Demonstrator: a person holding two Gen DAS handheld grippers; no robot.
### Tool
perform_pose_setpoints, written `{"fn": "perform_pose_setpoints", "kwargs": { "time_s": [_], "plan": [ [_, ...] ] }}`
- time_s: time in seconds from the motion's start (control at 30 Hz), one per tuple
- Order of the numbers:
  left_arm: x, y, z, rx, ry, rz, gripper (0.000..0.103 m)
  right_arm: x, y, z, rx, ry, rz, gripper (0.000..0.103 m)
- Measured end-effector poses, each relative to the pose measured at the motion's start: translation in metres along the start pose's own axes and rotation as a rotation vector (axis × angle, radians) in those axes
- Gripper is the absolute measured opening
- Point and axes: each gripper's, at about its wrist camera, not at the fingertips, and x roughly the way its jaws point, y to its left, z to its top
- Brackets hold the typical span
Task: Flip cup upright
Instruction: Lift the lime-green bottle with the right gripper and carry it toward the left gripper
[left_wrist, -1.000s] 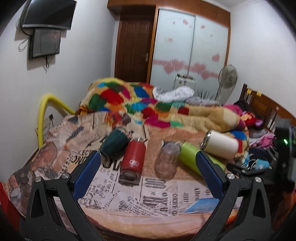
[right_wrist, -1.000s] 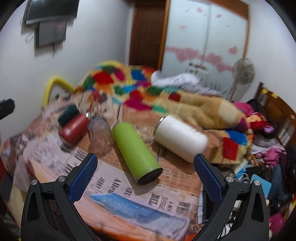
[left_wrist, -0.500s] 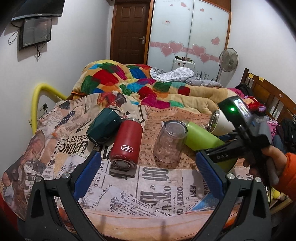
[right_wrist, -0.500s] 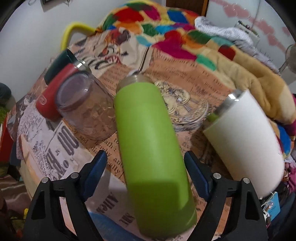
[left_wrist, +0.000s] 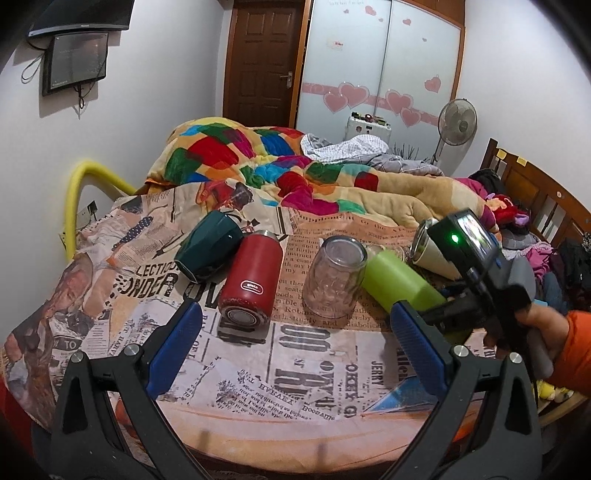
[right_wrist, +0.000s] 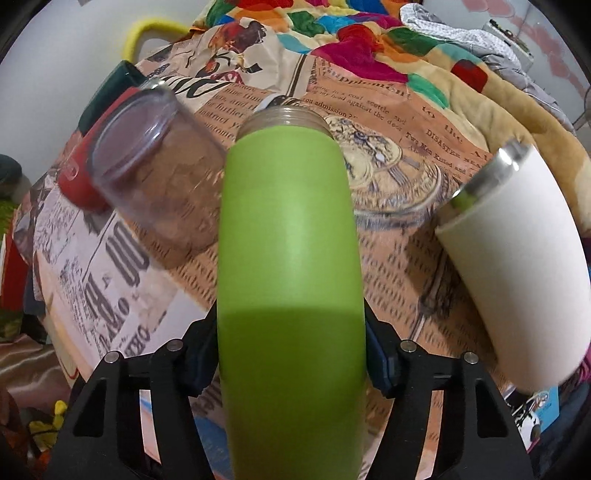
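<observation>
Lying on their sides on the newsprint cloth: five vessels, one each of green cup, clear glass, red flask, dark mug, white tumbler. Right gripper has both pads pressed against the green cup's lower body. Left gripper hangs wide apart, holding nothing, near the cloth's front edge

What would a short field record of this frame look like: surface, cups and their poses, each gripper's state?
surface: newspaper-print cloth over a table
green cup: on its side, between the right gripper pads
glass jar: lying tilted, untouched
red flask: on its side
dark green cup: on its side
white tumbler: on its side
left gripper: open, holding nothing
</observation>
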Motion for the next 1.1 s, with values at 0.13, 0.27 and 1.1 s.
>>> {"fn": "perform_pose_setpoints", "kwargs": {
  "time_s": [0.13, 0.27, 1.1],
  "plan": [
    [-0.015, -0.001, 0.002, 0.005, -0.022, 0.007, 0.103, -0.013, 0.001, -0.016, 0.031, -0.034, 0.023, 0.062],
    [-0.032, -0.002, 0.005, 0.003, -0.049, 0.012, 0.103, -0.027, 0.000, -0.022, 0.048, -0.060, 0.004, 0.062],
    [-0.085, 0.009, 0.005, -0.015, -0.123, 0.039, 0.103, -0.115, 0.089, -0.043, -0.159, -0.280, 0.080, 0.062]
  ]
}}
